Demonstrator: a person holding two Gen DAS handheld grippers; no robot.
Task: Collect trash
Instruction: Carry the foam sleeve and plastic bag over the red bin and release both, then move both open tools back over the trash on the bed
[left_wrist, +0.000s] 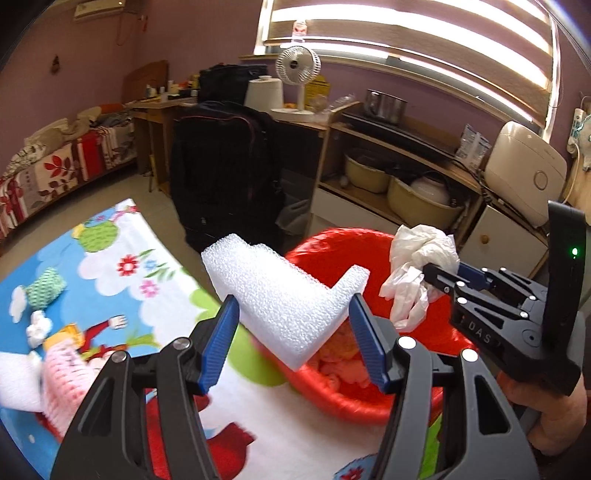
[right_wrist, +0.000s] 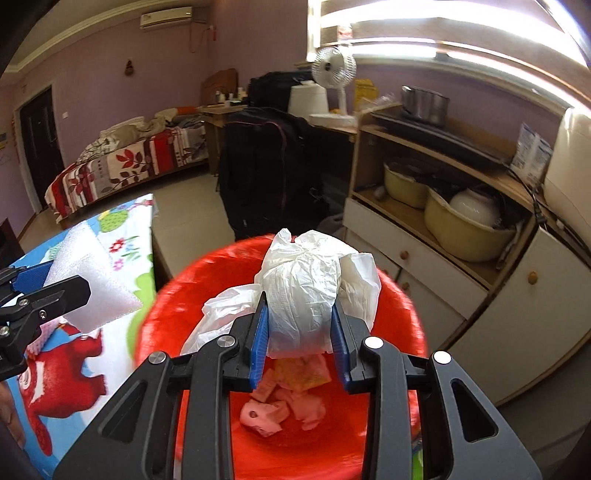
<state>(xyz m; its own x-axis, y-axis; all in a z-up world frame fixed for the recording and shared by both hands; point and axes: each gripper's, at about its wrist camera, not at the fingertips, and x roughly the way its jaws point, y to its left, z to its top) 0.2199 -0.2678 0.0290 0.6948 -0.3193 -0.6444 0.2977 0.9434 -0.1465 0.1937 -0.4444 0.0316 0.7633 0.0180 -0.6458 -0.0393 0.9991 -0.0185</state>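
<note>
My left gripper (left_wrist: 293, 299) is shut on a white L-shaped foam block (left_wrist: 280, 284), held over the near rim of a red bin (left_wrist: 332, 254). In the right wrist view the same foam block (right_wrist: 92, 291) and left gripper (right_wrist: 55, 288) sit at the left edge. My right gripper (right_wrist: 298, 301) is shut on a crumpled white plastic bag (right_wrist: 306, 280), directly above the red bin (right_wrist: 177, 314). Pinkish scraps of trash (right_wrist: 280, 406) lie at the bin's bottom. From the left wrist, the right gripper (left_wrist: 430, 269) holds the bag (left_wrist: 421, 251) over the bin's far side.
A table with a colourful cartoon cloth (left_wrist: 122, 258) holds a green foam net (left_wrist: 46, 288), a pink foam net (left_wrist: 62, 376) and a white paper wad (left_wrist: 37, 326). Behind the bin stand a black suitcase (left_wrist: 225, 173) and a wooden cabinet (left_wrist: 388, 206) with pots.
</note>
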